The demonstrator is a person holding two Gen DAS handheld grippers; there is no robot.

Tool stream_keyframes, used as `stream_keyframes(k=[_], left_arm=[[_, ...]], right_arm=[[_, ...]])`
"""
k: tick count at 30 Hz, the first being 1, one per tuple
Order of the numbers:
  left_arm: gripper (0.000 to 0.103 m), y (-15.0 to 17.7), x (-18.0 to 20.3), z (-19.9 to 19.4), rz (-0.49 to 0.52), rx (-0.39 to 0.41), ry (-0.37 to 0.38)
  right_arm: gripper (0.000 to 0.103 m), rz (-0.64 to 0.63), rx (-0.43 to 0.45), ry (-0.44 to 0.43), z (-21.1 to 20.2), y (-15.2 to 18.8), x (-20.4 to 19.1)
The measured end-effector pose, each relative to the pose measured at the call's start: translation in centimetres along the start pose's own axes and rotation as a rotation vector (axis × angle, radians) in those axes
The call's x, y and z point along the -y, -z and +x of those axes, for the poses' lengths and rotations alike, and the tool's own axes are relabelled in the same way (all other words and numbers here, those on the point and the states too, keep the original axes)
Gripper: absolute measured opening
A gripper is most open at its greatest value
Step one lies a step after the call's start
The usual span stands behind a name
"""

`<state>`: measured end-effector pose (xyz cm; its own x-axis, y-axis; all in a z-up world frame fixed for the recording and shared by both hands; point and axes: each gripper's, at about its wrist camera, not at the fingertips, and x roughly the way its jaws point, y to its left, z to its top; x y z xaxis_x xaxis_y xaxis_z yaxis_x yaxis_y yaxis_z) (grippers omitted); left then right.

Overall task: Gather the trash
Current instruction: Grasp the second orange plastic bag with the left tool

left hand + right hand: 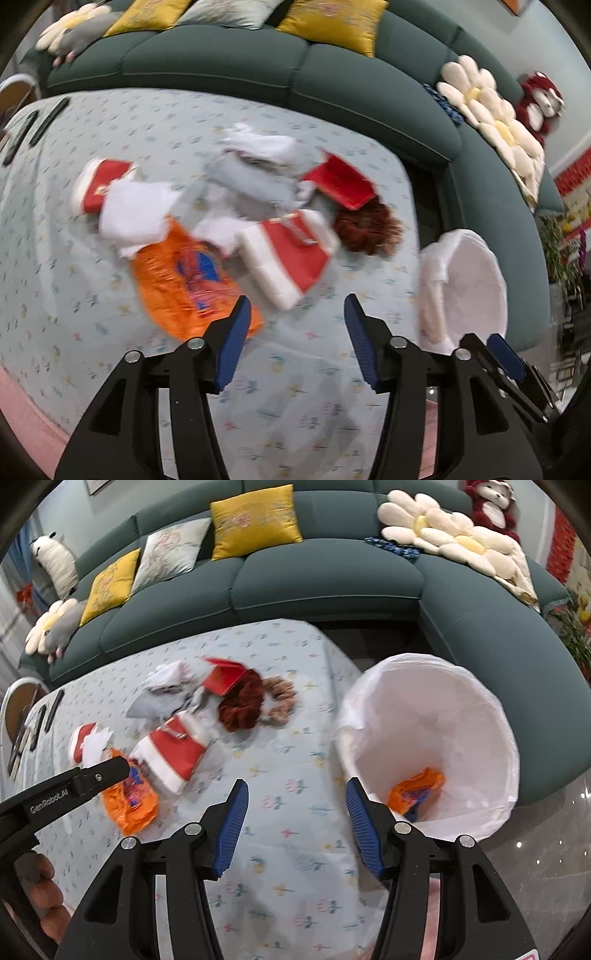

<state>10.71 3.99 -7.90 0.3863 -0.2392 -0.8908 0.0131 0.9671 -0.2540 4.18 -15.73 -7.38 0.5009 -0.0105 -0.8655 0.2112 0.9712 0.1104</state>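
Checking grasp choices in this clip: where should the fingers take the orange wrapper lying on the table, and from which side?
Grip the orange wrapper at its free near edge, coming from above on the near side. It lies flat and crinkled on the table, and its far end tucks under white tissue and the red-and-white pack. The left gripper is open and closest.
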Motion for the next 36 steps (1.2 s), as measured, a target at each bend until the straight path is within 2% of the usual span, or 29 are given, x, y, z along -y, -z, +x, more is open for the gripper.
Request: stream_keyframes(k=[4,11,16,20,25,27,30,32,34,36], left_arm=[[0.06,0.3,-3.2,0.2,-0.055,-0.004,-0.045],[0.062,0.7,-7.9,1.3,-0.172,-0.042,-0.085],[0.067,0.7,-9.7,2.7,-0.215,-0.066,-0.107],[0.078,0.6,-10.6,4.8,-0.244,-0.094,-0.124],[0.078,0.2,-12.1,7.4,-0.326,-0.137,-0.136],[0.074,0.0,-12.5,8.0,-0.339,-0.142,-0.138],[0.052,-0.6,-12.4,8.2,-0.291,-0.129,-0.158],[0.021,-0.8,-12.2,8.3,-0.236,-0.133,-0.133],[0.015,-0.8,-12.2,8.3,-0.223,-0.147,-0.111],[0.013,-0.5,-12.3,7.9,-0.193,-0.151,-0.113]], right_arm=[[0.054,-0.033,-0.015,-0.018,0.4,0.5,-2.3],[0.054,-0.084,-0.058,-0.042,1.8,1.4,-5.7],[0.054,-0.11,-0.089,-0.063,3.2,1.9,-7.9],[0.054,-0.129,-0.11,-0.075,4.3,1.9,-9.3],[0.054,-0.152,-0.132,-0.073,5.6,1.6,-10.7],[0.054,-0.154,-0.141,-0.074,6.0,1.3,-10.9],[0.054,-0.16,-0.152,-0.071,6.6,1.1,-11.5],[0.054,-0.165,-0.157,-0.071,6.9,0.9,-12.0],[0.054,-0.17,-0.158,-0.073,7.0,0.6,-12.4],[0.054,-0.18,-0.158,-0.078,7.1,0.3,-13.2]])
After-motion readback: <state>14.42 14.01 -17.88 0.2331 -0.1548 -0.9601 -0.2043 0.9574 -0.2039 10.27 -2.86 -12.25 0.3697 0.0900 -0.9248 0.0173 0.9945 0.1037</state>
